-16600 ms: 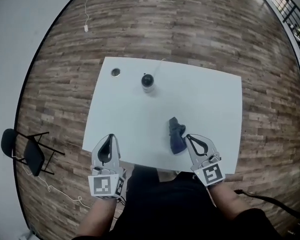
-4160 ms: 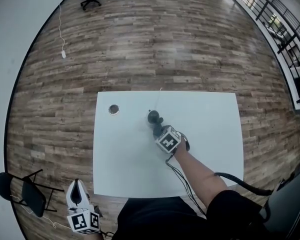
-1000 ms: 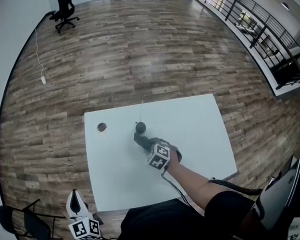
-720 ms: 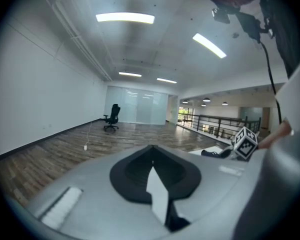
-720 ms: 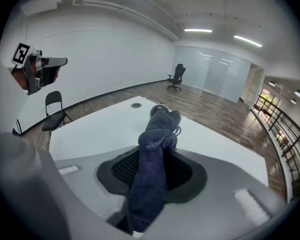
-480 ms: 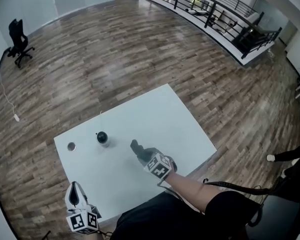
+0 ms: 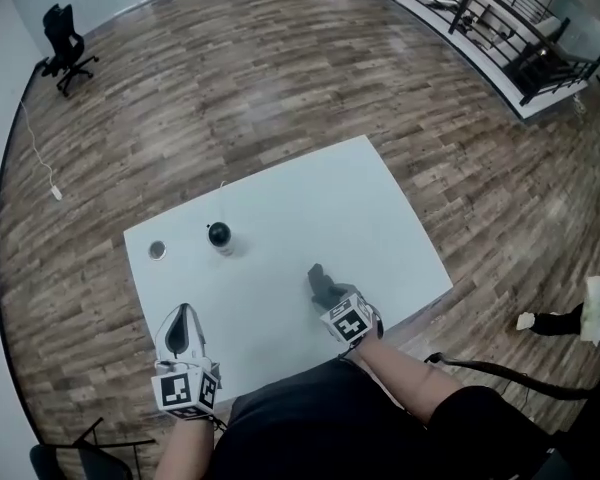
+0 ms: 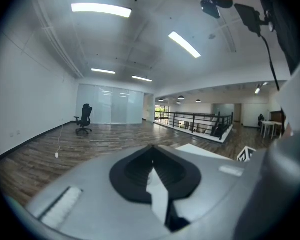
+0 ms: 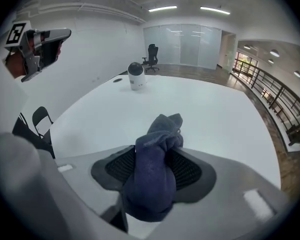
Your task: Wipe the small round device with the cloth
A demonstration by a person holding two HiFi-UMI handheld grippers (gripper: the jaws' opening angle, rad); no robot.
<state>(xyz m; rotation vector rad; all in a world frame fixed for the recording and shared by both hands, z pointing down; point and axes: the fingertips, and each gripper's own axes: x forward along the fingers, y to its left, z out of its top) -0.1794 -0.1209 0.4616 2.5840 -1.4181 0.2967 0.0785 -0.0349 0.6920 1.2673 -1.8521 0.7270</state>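
A: Where was the small round device [image 7: 219, 236] found, and how was it set?

B: It was seen standing upright on the white bench [image 7: 380, 218], dark dome uppermost and long axis vertical, in the 10 o'clock part of the top. Only one was counted.

A: And the cloth [image 7: 320, 281]?

B: One dark blue cloth was counted, bunched into a long shape. In the head view its axis was laid from 5 o'clock to 11 o'clock, free end pointed to 11. The device was placed at 10 o'clock of it, well apart. Its near end was lodged between the jaws of the right hand-held gripper [image 7: 332, 301]. Those jaws had just been opening, and the pads were spread to either side of the cloth rather than clamped on it.

A: The other one?

B: The left hand-held gripper [image 7: 183, 320] was held at the bench's near edge, at 7 o'clock, jaws brought together on nothing. Two were counted in all. One small round disc [image 7: 157, 250] was noted just at 9 o'clock of the device.
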